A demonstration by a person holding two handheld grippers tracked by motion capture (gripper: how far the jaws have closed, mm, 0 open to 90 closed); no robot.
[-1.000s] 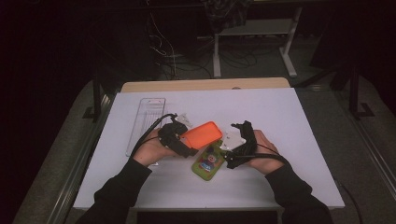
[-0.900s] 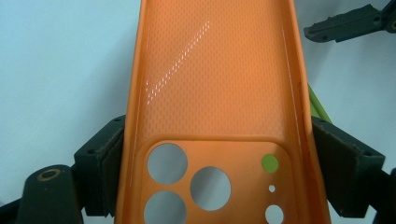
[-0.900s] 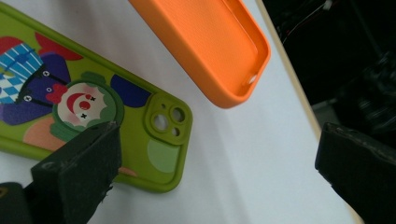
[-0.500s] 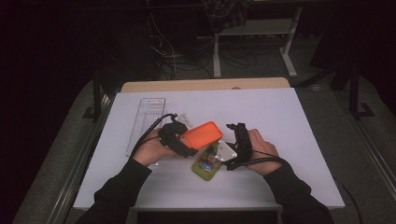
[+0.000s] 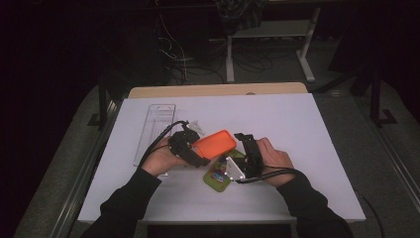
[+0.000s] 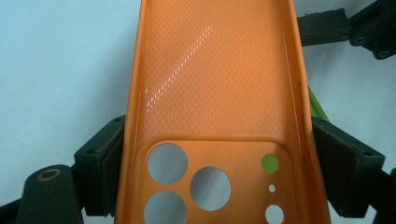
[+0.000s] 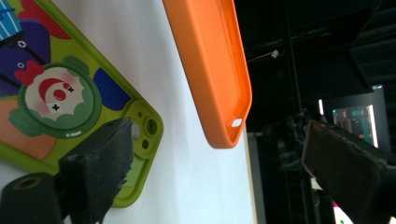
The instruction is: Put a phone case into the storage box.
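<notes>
Separation looks done: left gripper point(image 5: 200, 159) clamps the glossy orange silicone phone case point(image 5: 214, 144) above the worktop point(image 5: 297, 129); right gripper point(image 5: 236, 171), closing but unclamped, straddles the lime-green cartoon phone point(image 5: 216, 176) lying near-centre.

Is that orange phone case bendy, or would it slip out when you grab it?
The orange phone case is probably a bit bendy: it is a thin, empty shell with camera holes. It looks light, since the left hand-held gripper holds it up by its two edges alone. Its dotted inside may help grip, though the shine hints it could be slippery.
</notes>
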